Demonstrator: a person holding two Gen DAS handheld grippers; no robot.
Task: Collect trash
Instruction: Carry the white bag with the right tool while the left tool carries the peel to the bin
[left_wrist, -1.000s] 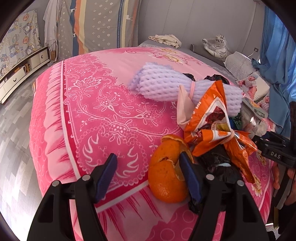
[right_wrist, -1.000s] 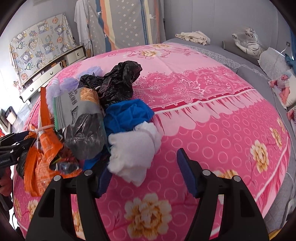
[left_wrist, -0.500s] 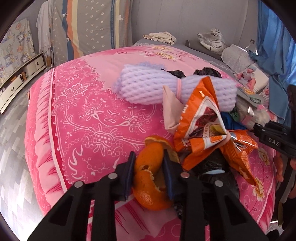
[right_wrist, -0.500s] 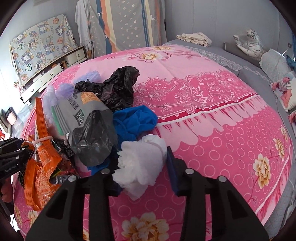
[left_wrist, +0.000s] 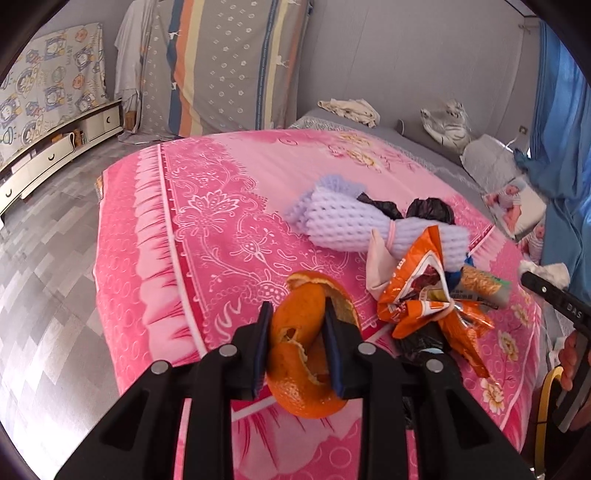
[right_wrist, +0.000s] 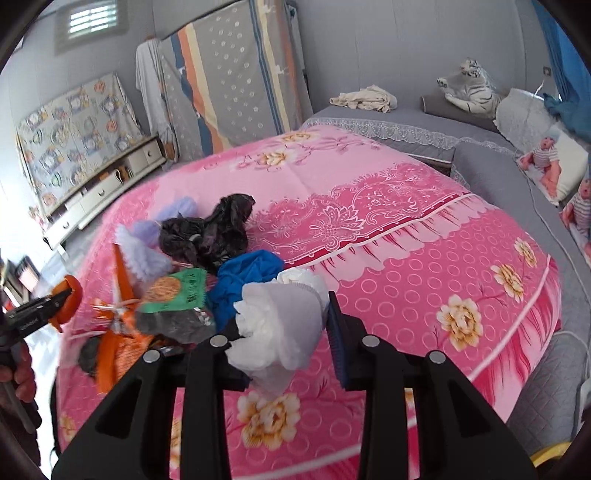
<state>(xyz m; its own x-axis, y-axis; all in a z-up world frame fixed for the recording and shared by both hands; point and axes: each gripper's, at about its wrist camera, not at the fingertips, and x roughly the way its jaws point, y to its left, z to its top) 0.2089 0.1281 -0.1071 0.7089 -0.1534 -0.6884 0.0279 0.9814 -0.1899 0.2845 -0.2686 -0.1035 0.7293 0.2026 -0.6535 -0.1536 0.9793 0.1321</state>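
Observation:
My left gripper (left_wrist: 297, 347) is shut on an orange peel (left_wrist: 303, 354) and holds it above the pink blanket (left_wrist: 207, 236). My right gripper (right_wrist: 286, 339) is shut on a crumpled white tissue (right_wrist: 280, 332), lifted off the bed. A heap of trash stays on the blanket: an orange snack wrapper (left_wrist: 424, 295), a purple foam net (left_wrist: 354, 225), a black plastic bag (right_wrist: 210, 236), a blue cloth (right_wrist: 247, 280) and a green-edged packet (right_wrist: 177, 291). The left gripper with the peel also shows at the left of the right wrist view (right_wrist: 64, 299).
The bed's left edge drops to a grey tiled floor (left_wrist: 44, 302). A low cabinet (left_wrist: 55, 155) stands along the wall. A grey sofa section (right_wrist: 417, 125) with a toy tiger (right_wrist: 469, 88) and pillows lies beyond the blanket. A blue curtain (left_wrist: 561, 147) hangs at the right.
Both grippers closed: the left on the orange peel, the right on the white tissue. Both then rose and pulled back from the trash heap with their items.

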